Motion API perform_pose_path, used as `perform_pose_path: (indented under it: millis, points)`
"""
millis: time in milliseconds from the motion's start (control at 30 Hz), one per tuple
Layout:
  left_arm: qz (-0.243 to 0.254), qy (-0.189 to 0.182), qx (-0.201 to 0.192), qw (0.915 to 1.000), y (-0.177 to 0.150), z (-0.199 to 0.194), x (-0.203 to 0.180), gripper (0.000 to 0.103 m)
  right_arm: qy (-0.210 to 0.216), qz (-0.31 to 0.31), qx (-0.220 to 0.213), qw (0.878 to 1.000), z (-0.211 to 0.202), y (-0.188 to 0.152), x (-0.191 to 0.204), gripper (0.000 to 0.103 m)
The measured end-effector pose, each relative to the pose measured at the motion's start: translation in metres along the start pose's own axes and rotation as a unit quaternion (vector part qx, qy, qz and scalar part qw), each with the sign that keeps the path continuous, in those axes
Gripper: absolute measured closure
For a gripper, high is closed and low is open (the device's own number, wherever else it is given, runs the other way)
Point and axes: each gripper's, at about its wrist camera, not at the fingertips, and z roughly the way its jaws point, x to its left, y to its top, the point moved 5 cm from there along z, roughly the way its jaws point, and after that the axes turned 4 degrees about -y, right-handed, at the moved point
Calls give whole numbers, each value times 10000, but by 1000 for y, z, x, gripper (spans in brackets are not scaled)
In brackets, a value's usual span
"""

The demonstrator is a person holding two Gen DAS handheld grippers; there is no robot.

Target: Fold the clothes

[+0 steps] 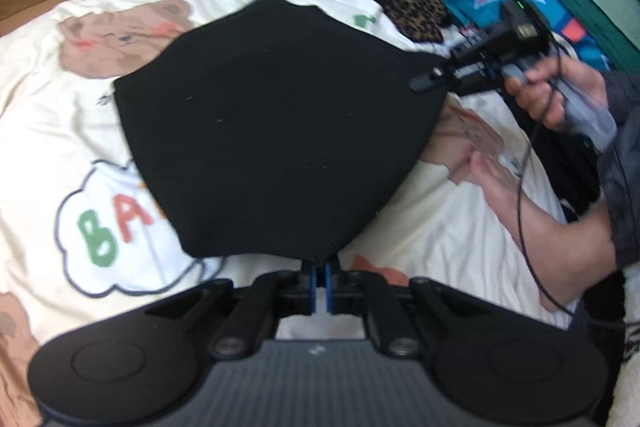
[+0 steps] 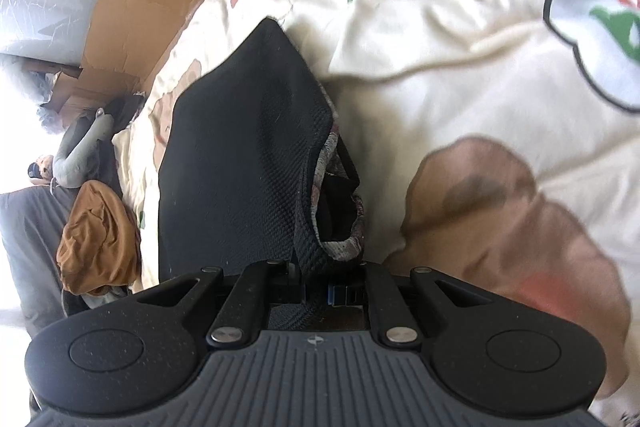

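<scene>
The bedspread (image 1: 60, 115), cream with printed bears and letters, carries the work. On it the black garment (image 1: 272, 123) is held stretched between both grippers, so neither hand is the nearer: each already has a corner. Its long axis runs from the left gripper (image 1: 320, 267) at the near edge diagonally up to the right gripper (image 1: 430, 77) at the far right corner. The span between the two grips appears to hang slightly clear of the bedspread, while the left part looks to lie on it. The next fold probably depends on carrying both held corners across toward the free far-left edge.

The garment is a dark, finely ribbed knit, flat and broad, with a patterned lining visible at an opening beside the right gripper (image 2: 320, 297).

Left gripper: fingers closed on the garment's near hem. Right gripper: fingers closed on a bunched edge of the garment.
</scene>
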Motion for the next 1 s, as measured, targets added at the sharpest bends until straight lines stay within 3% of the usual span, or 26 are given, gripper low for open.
perform_pose_path:
  millis: [200,267,500,767,867,933,1000]
  points:
    - [-9,-469,264,9985,-3,9,-15,98,-81,-99,-283,9995,-10,23,0,95]
    - [-303,-646,268,9971,-5,6,-9,98,-95,-172,-352,9992,-13,31,1,95]
    - [-807,-280,66,9963,5,-1,23,95,-150,-230,-588,9979,-23,63,7,95]
    - [-776,91,-72,9969,26,5,40,92,-319,-303,-829,9956,-28,100,15,95]
    - [-754,241,-150,9967,38,8,45,85,-412,-297,-901,9946,-28,116,13,96]
    - [-804,334,-201,9960,43,10,51,74,-442,-197,-924,9945,-27,127,9,96]
    - [-846,412,-229,9953,47,12,56,73,-464,-134,-957,9942,-25,137,7,96]
